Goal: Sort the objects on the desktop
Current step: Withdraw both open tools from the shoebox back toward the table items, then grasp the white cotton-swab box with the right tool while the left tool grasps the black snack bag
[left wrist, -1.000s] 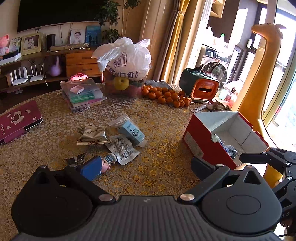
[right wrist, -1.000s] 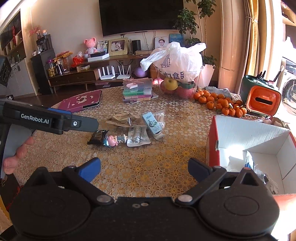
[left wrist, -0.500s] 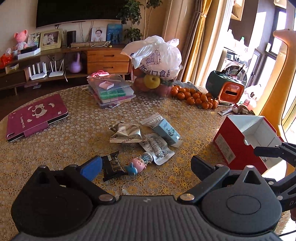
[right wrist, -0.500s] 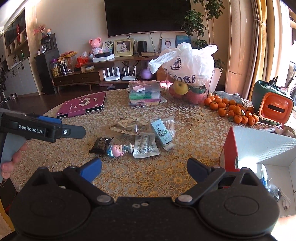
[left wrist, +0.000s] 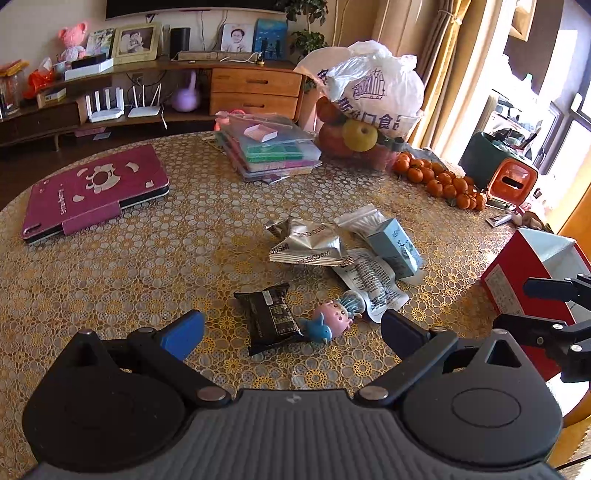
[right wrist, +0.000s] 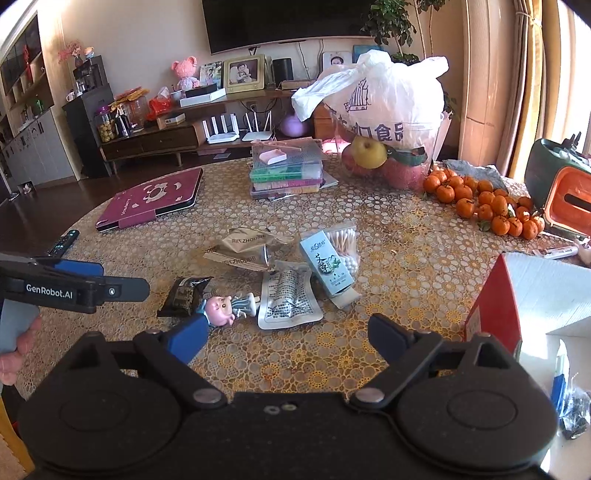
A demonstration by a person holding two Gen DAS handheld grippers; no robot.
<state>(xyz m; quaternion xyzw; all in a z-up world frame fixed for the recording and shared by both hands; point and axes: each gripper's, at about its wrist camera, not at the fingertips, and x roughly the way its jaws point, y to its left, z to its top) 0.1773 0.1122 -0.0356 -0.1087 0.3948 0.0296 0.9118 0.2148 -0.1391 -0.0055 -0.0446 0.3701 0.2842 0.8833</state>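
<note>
Desk (left wrist: 110,280): loose clutter, black packet (left wrist: 269,316) and pink figurine (left wrist: 332,321) nearest, awaiting the red box (left wrist: 517,273); left gripper (left wrist: 291,328) and right gripper (right wrist: 286,336) fingers spread, empty, poised to pick.

Red box (left wrist: 517,280), gold floral-lace tablecloth (left wrist: 129,280)

Living room: television (right wrist: 284,18), framed photos (left wrist: 136,40)

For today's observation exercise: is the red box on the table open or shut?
Open. The red box has no lid over it; the right wrist view looks straight into its white interior, where a few small items lie.
</note>
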